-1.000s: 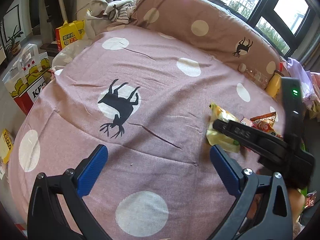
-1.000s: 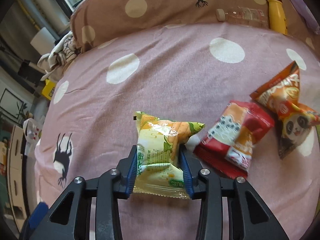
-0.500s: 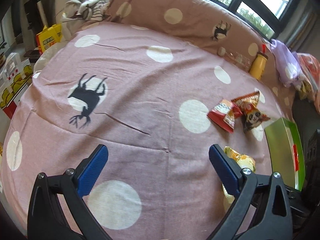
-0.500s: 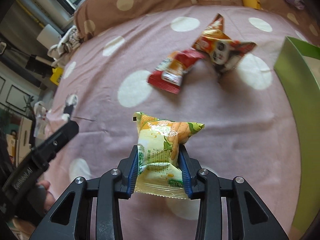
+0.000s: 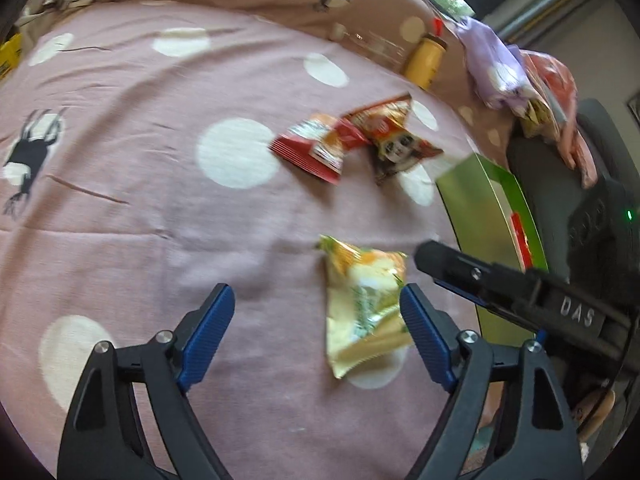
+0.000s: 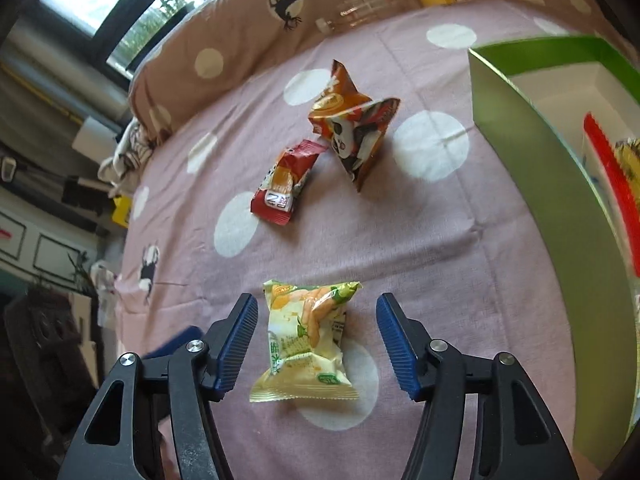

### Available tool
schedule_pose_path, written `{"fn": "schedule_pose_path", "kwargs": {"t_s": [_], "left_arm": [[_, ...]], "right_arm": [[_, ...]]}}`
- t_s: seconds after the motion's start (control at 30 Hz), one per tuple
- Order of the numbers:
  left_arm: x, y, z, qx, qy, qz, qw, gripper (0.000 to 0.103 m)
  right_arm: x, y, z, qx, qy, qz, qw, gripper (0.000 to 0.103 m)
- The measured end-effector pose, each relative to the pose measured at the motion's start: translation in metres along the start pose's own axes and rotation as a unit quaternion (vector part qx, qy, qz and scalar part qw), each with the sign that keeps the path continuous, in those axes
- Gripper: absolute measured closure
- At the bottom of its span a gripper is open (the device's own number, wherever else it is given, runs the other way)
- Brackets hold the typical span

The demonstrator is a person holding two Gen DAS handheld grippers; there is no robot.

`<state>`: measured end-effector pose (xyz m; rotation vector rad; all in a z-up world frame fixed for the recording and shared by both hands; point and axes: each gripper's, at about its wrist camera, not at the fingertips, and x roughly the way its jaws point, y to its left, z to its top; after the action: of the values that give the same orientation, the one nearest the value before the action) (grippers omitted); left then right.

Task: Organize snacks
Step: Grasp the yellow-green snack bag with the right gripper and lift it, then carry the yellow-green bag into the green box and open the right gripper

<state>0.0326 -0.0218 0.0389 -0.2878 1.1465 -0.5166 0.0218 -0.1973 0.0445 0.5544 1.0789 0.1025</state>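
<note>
Right tongs (image 6: 316,344) are opening, pads clear on both sides of the yellow-green snack packet (image 6: 306,344), which lies loose on the pink bedspread (image 6: 420,248) between them. Left tongs (image 5: 316,332) are closing yet grip nothing; the same packet (image 5: 362,304) lies just inside their right finger. To do this handover well, centre the left pads across the packet's puffy middle before pinching, and draw the right tongs clear first so the two tools do not collide. Just beside the packet, to its right, stands the green box (image 6: 532,152), probably the destination. Farther off, the red packet (image 6: 284,188) and panda packet (image 6: 356,132) lie touching, well apart from the yellow-green one.
</note>
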Motion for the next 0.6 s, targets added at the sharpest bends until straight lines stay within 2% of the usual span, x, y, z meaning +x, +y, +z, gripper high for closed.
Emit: {"fn": "schedule_pose_path", "kwargs": {"t_s": [0.07,0.27,0.4,0.5,0.6], "left_arm": [[0.009,-0.01,-0.005,0.013,0.013,-0.003,0.9998,0.023],[0.031,-0.022,-0.011,0.029,0.036,-0.008,0.9989,0.042],[0.034,-0.024,-0.009,0.029,0.035,-0.035,0.9983,0.056],[0.034,-0.027,-0.009,0.04,0.029,-0.037,0.9981,0.061],[0.029,-0.032,-0.008,0.051,0.012,-0.041,0.9978,0.067]], "right_arm": [[0.005,-0.004,0.0,0.016,0.01,0.019,1.0,0.04],[0.026,-0.004,-0.003,0.03,0.046,0.058,0.997,0.04],[0.037,-0.007,-0.003,0.038,0.065,0.064,0.995,0.04],[0.044,-0.008,-0.003,0.038,0.074,0.071,0.994,0.043],[0.039,-0.002,-0.004,0.017,0.065,0.063,0.996,0.048]]}}
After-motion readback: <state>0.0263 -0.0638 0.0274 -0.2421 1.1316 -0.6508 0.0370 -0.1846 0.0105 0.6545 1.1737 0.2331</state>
